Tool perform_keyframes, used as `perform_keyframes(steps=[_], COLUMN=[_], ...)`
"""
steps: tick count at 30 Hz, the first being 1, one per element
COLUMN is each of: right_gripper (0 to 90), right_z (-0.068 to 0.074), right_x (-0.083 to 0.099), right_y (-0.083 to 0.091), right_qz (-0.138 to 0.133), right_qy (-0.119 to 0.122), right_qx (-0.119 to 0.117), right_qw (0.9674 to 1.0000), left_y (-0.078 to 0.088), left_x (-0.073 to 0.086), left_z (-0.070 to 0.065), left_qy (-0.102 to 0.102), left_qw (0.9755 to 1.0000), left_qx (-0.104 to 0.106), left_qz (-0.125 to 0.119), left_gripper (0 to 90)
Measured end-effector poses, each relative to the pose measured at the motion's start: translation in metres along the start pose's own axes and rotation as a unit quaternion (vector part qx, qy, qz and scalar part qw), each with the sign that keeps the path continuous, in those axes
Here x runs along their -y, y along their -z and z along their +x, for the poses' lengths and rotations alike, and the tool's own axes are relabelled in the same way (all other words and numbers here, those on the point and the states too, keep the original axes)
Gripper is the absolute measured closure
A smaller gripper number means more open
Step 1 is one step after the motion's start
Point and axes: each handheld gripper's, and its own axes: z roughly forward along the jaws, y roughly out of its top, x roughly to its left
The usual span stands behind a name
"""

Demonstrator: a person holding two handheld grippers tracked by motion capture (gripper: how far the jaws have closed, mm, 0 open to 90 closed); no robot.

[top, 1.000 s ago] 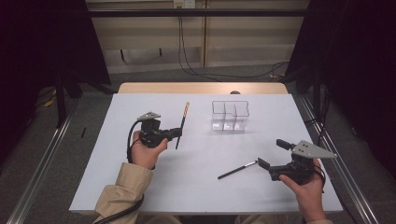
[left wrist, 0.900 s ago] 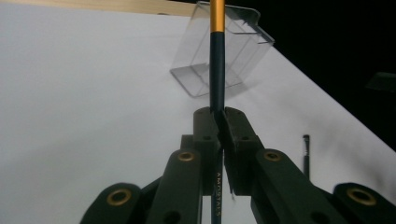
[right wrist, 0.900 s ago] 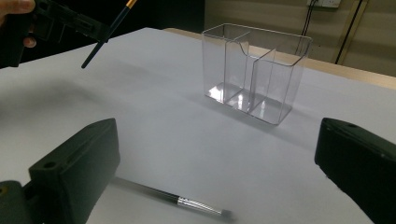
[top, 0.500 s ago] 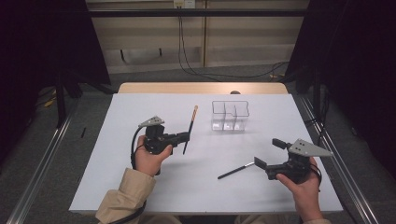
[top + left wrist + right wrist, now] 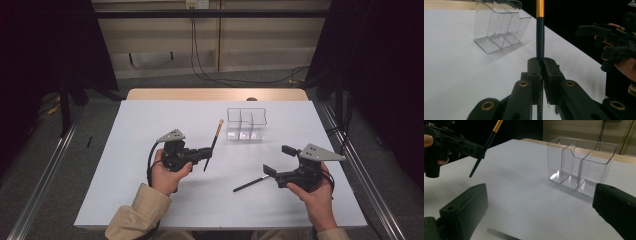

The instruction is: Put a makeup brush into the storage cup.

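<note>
Tongs at work: left tongs (image 5: 206,152) clamped on a pencil (image 5: 214,143), right tongs (image 5: 281,160) spread wide and empty.

Gripped low on its dark shaft, the pencil leans gold end up and toward the clear organizer (image 5: 246,125) at the far middle of the bench (image 5: 125,200), probably so it can be dropped upright into a compartment. Right tongs hover at the near right, just beside a second dark pencil (image 5: 248,184) lying flat, seemingly readied to lift it next.
</note>
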Motion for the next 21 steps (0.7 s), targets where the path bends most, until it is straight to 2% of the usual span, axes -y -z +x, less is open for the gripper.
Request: perform_keyframes(steps=[4,8,11,13,15,21], right_gripper=[0.0,0.0,0.4,1.2,1.9,8.9], right_z=[0.002,0.005,0.007,0.01,0.011,0.018], right_x=[-0.003,-0.006,-0.007,-0.012,-0.013,-0.024], right_y=[-0.005,-0.009,-0.012,-0.016,-0.017,-0.028], right_qz=[-0.002,-0.005,-0.006,-0.013,-0.014,-0.025], right_qy=[-0.003,-0.007,-0.009,-0.009,-0.009,-0.021], right_qx=[-0.005,-0.015,-0.017,-0.026,-0.03,-0.06], right_qw=[1.0,0.9999,0.9998,0.9996,0.9994,0.9977], left_y=[-0.003,-0.003,-0.002,-0.002,-0.003,-0.005], left_x=[0.0,-0.001,0.0,0.001,0.002,0.003], left_z=[-0.007,-0.01,-0.011,-0.01,-0.01,-0.013], left_qy=[-0.013,-0.018,-0.018,-0.011,-0.015,-0.012], left_qw=[0.9999,0.9997,0.9996,0.9996,0.9996,0.9994], left_qx=[0.009,0.015,0.019,0.025,0.025,0.032], left_qz=[-0.001,-0.004,-0.006,-0.003,-0.002,-0.001], left_gripper=[84.6,84.5,84.6,84.5,84.6,84.6])
